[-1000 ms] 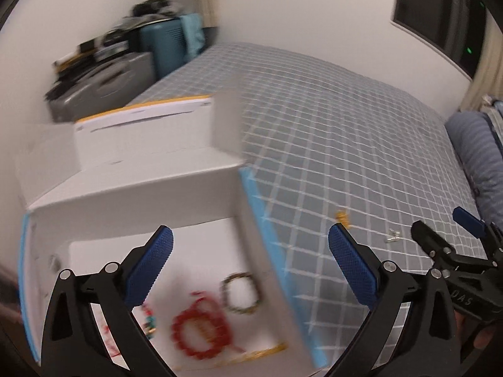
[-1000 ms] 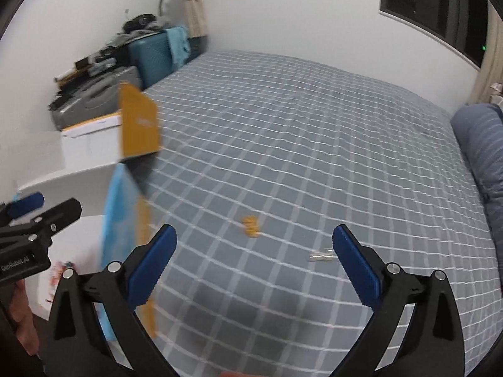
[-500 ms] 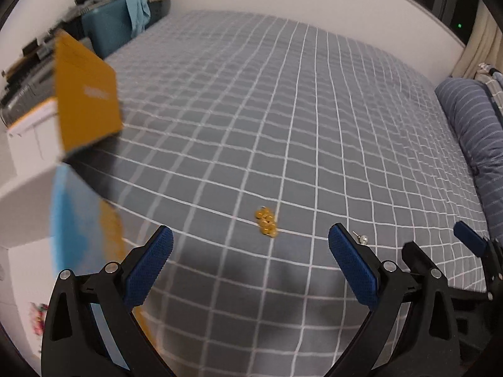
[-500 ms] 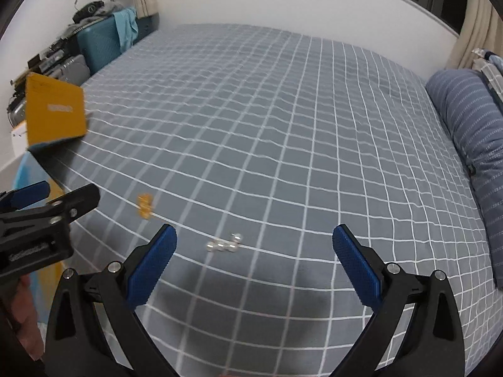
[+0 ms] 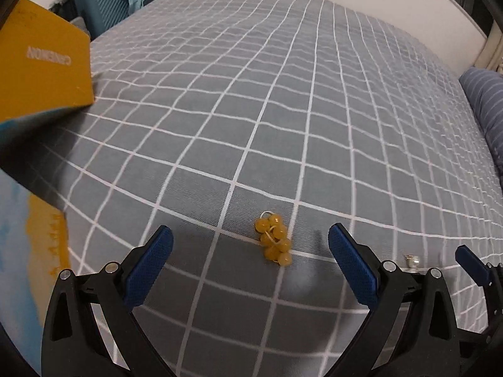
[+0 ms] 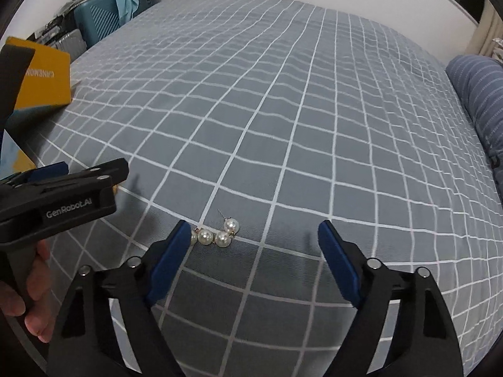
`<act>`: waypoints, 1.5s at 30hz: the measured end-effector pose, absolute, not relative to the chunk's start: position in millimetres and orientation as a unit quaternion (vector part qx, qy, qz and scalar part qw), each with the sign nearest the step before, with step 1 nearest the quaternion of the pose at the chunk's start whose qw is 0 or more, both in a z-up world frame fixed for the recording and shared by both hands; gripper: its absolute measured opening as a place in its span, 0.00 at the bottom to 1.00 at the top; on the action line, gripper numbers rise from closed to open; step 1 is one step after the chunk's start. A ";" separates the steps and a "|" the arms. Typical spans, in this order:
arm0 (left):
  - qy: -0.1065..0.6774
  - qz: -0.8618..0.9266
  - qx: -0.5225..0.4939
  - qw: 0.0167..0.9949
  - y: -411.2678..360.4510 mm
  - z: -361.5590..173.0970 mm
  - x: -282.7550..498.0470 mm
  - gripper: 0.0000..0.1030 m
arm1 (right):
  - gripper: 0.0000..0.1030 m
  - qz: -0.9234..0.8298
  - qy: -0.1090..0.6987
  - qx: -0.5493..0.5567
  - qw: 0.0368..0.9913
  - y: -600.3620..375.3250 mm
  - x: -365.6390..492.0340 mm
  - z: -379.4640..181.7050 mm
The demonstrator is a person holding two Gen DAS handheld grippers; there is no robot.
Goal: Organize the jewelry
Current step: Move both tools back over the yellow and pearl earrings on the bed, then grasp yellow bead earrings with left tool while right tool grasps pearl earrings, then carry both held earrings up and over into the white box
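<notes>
Two hand-held grippers hover low over a grey checked bedspread (image 5: 283, 100) where loose jewelry waits to be sorted. The left gripper (image 5: 250, 253) has its jaws spread wide and empty, with a cluster of amber beads (image 5: 274, 242) lying on the cloth between the fingertips, slightly toward the right-hand one. The right gripper (image 6: 254, 248) is likewise wide apart and holding nothing — a short strand of pearls (image 6: 217, 234) sits on the bedspread just beside its left fingertip rather than centred in the gap.

The risk, on this evidence, is a poor catch: closing off-centre could nudge the pearls aside, and the soft cloth may bunch up into the pads or let the small beads sink away from them. With the two tools so close over the bedspread, they could also knock together.

Only the right wrist view shows the whole pearl strand and its thin post; the left view catches a single pearl at its edge. The amber beads appear in the left view alone. An orange-lidded box (image 5: 41, 72) stands on the bedspread's left edge.
</notes>
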State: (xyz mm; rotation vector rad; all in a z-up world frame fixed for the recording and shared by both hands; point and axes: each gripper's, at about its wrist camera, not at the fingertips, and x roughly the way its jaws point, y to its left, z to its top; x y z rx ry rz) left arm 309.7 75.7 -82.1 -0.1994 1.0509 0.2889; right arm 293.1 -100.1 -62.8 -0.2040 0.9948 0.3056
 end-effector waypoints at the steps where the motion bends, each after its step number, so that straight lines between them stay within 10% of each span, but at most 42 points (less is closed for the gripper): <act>1: 0.501 0.137 -0.097 0.849 77.1 -86.2 311.3 0.92 | 0.72 0.147 0.476 -0.099 0.861 -99.1 293.9 -65.2; 9: 0.495 0.136 -0.085 0.854 76.4 -93.4 315.5 0.82 | 0.53 0.162 0.482 -0.102 0.855 -88.9 293.3 -73.1; 18: 0.494 0.138 -0.075 0.855 80.1 -90.3 315.5 0.09 | 0.20 0.185 0.489 -0.092 0.847 -84.6 293.6 -76.0; 21: 0.492 0.138 -0.072 0.857 79.6 -89.2 316.1 0.09 | 0.00 0.190 0.497 -0.086 0.842 -86.6 295.3 -77.9; 28: 0.492 0.131 -0.083 0.857 80.1 -84.9 313.3 0.09 | 0.00 0.185 0.498 -0.074 0.844 -92.0 297.0 -74.3; 33: 0.491 0.127 -0.090 0.857 81.1 -82.3 310.6 0.09 | 0.54 0.162 0.498 -0.025 0.852 -103.8 305.2 -66.5; 38: 0.491 0.127 -0.092 0.857 83.8 -81.3 309.7 0.09 | 0.53 0.159 0.502 -0.039 0.849 -91.7 310.5 -73.4; 45: 0.491 0.126 -0.090 0.857 83.3 -80.4 307.1 0.09 | 0.10 0.156 0.501 -0.074 0.848 -80.9 309.8 -83.5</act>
